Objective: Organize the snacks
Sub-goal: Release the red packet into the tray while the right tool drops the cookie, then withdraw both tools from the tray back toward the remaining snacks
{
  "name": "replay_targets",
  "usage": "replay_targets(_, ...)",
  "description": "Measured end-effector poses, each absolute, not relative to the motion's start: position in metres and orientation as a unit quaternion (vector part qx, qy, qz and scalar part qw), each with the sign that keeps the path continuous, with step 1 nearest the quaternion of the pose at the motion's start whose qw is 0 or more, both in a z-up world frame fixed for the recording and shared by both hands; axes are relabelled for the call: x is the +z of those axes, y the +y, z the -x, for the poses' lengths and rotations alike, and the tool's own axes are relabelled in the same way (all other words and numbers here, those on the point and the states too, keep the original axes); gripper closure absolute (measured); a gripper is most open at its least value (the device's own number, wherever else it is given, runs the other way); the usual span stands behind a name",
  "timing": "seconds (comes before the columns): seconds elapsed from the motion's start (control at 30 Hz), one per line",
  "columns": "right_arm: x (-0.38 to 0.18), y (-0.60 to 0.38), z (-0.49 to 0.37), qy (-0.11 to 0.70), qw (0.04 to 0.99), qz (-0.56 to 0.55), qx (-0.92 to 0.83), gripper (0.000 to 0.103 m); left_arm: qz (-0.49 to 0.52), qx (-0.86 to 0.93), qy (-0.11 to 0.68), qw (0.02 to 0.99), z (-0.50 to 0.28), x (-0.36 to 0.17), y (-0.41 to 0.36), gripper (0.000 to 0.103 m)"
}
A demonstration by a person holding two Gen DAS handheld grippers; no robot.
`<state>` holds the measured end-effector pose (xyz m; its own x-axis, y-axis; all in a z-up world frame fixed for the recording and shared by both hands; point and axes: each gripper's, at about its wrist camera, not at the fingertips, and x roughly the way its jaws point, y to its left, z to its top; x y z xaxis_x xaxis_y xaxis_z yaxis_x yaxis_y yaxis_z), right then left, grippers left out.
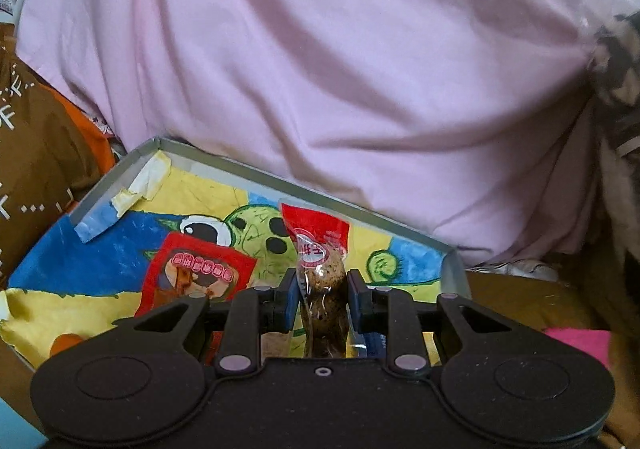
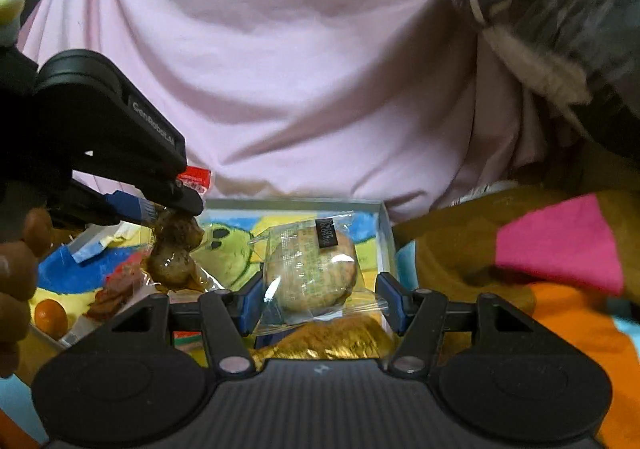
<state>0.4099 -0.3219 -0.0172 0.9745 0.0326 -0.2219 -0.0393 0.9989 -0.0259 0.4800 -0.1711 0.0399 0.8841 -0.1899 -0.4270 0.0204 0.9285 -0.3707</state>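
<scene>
My left gripper (image 1: 322, 283) is shut on a brown snack in a clear wrapper with a red top (image 1: 322, 273). It hangs over a shallow box (image 1: 280, 179) lined with a cartoon drawing, where a red packet (image 1: 196, 273) lies flat. In the right wrist view the left gripper (image 2: 168, 209) comes in from the upper left, with the brown snack (image 2: 176, 249) dangling from it. My right gripper (image 2: 320, 297) is shut on a round pale pastry in a clear wrapper (image 2: 312, 269), above the box's (image 2: 296, 203) right end.
A big pink cloth (image 1: 320, 49) rises just behind the box. A gold foil packet (image 2: 332, 341) and a small orange ball (image 2: 50, 319) lie in the box. Brown, orange and pink patterned fabric (image 2: 560, 249) lies to the right. A hand (image 2: 16, 277) shows at the left edge.
</scene>
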Motion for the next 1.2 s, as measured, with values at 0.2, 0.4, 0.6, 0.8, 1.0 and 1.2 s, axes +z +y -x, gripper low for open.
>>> replay_targets(0.2, -0.024, -0.324, -0.417, 0.120, 0.993, 0.010, 0.018, 0.039, 0.159, -0.042, 0.244, 0.956, -0.492, 0.031, -0.177, 0.075)
replay_targets(0.4, -0.026, -0.323, -0.421, 0.122, 0.992, 0.008, 0.024, 0.036, 0.130, -0.023, 0.265, 0.955, -0.498, 0.024, -0.182, 0.066)
replay_targets(0.6, -0.024, -0.321, -0.416, 0.105, 0.994, 0.016, 0.027, 0.023, 0.133, -0.019, 0.260, 0.956, -0.491, 0.027, -0.175, 0.042)
replay_targets(0.8, -0.012, -0.316, -0.400, 0.082, 0.996, 0.022, 0.017, 0.013, 0.138, -0.009, 0.234, 0.962, -0.470, 0.045, -0.162, 0.016)
replay_targets(1.0, 0.007, -0.307, -0.370, 0.048, 0.998, 0.033, 0.015, 0.003, 0.135, 0.011, 0.190, 0.973, -0.430, 0.067, -0.137, 0.001)
replay_targets(1.2, 0.028, -0.293, -0.334, 0.023, 0.999, 0.042, 0.011, 0.000, 0.142, 0.027, 0.175, 0.974, -0.384, 0.081, -0.103, 0.001)
